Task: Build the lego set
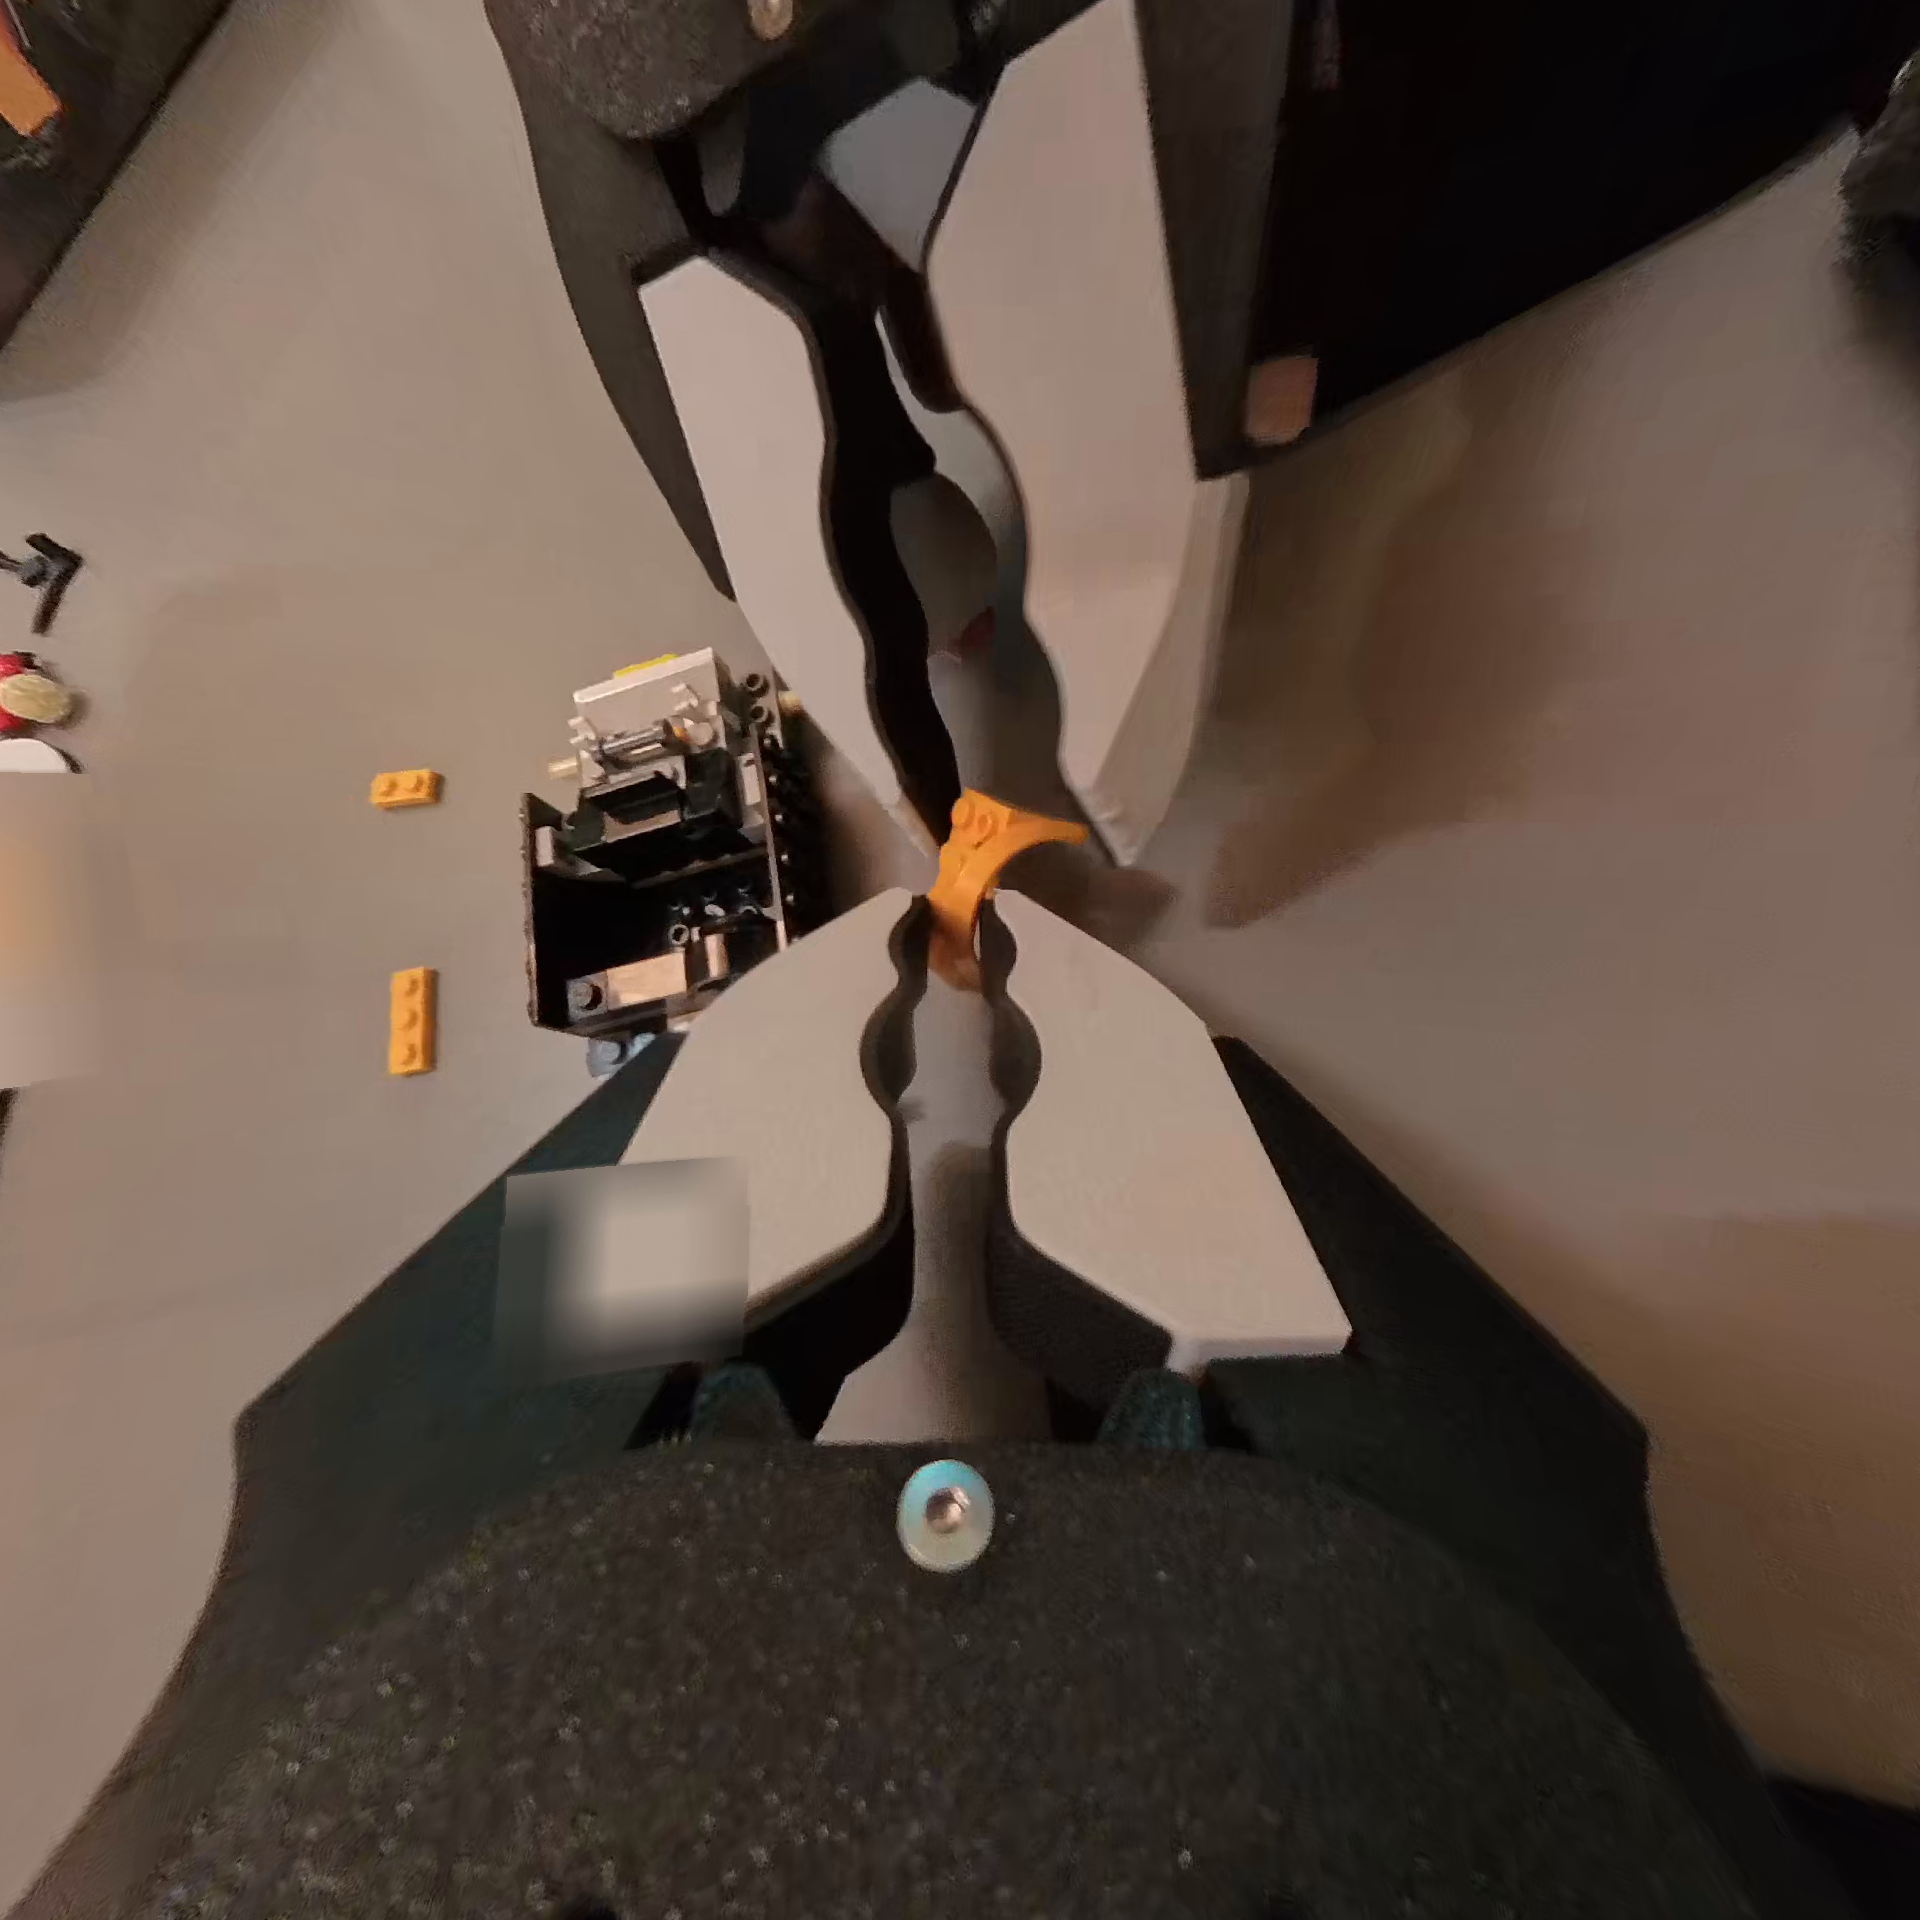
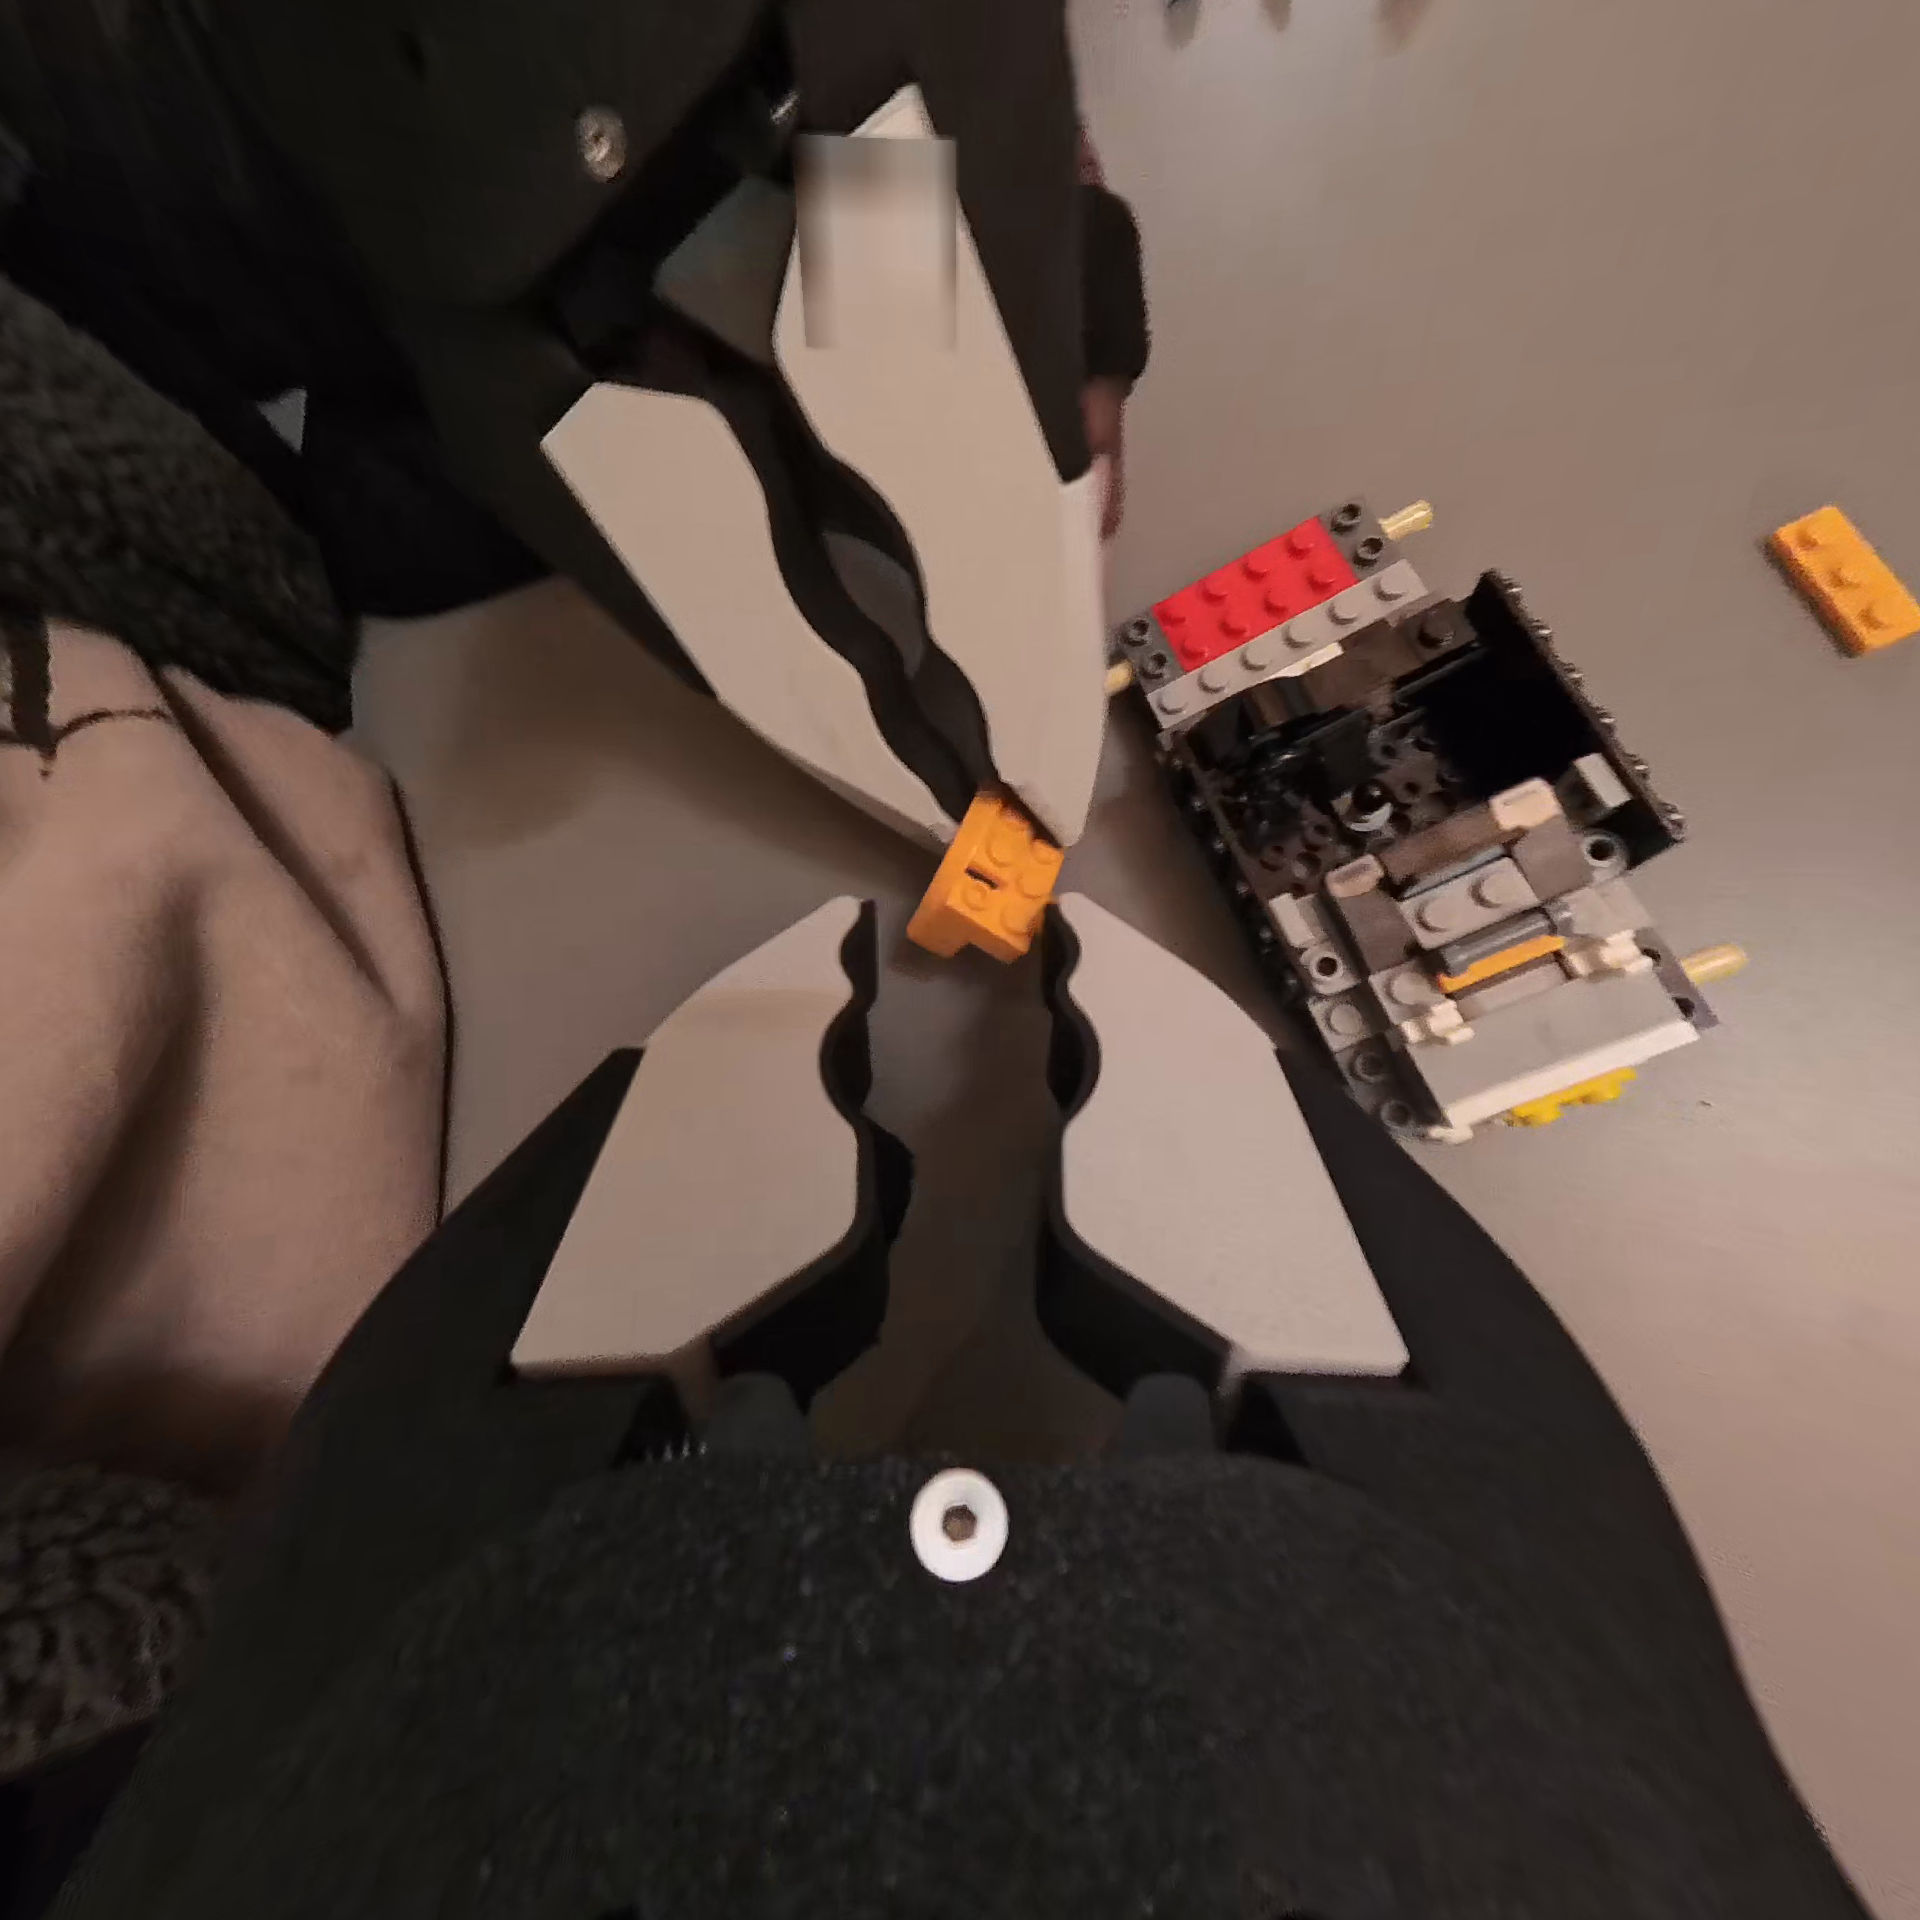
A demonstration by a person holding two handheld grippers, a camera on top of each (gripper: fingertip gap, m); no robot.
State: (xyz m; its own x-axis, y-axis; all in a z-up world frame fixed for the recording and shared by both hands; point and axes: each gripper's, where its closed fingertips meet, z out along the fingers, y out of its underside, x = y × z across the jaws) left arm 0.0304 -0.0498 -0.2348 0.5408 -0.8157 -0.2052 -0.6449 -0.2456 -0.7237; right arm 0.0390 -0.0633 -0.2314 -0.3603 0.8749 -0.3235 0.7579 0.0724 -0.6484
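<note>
My left gripper (image 1: 951, 920) is shut on a small orange arched lego piece (image 1: 992, 842) and holds it above the grey table. In the right wrist view the left gripper (image 2: 1013, 821) comes in from above with the orange piece (image 2: 987, 883) at its tips. My right gripper (image 2: 956, 914) is open, with its tips on either side of that piece. One fingertip (image 2: 1051, 920) is close against the piece and the other stands apart. The right gripper (image 1: 1013, 831) faces mine from above in the left wrist view. The partly built black and grey lego vehicle (image 1: 655, 862) (image 2: 1434, 852) lies on the table beside both grippers.
Two loose orange plates (image 1: 405, 790) (image 1: 412, 1020) lie left of the vehicle; one shows in the right wrist view (image 2: 1844, 592). A small black part (image 1: 42, 577) and a red and gold piece (image 1: 26, 691) lie at the far left. A person's beige cloth (image 2: 208, 987) and dark knit sleeve (image 2: 135, 540) are at the table edge. Less than 4 cm separates the two grippers' tips.
</note>
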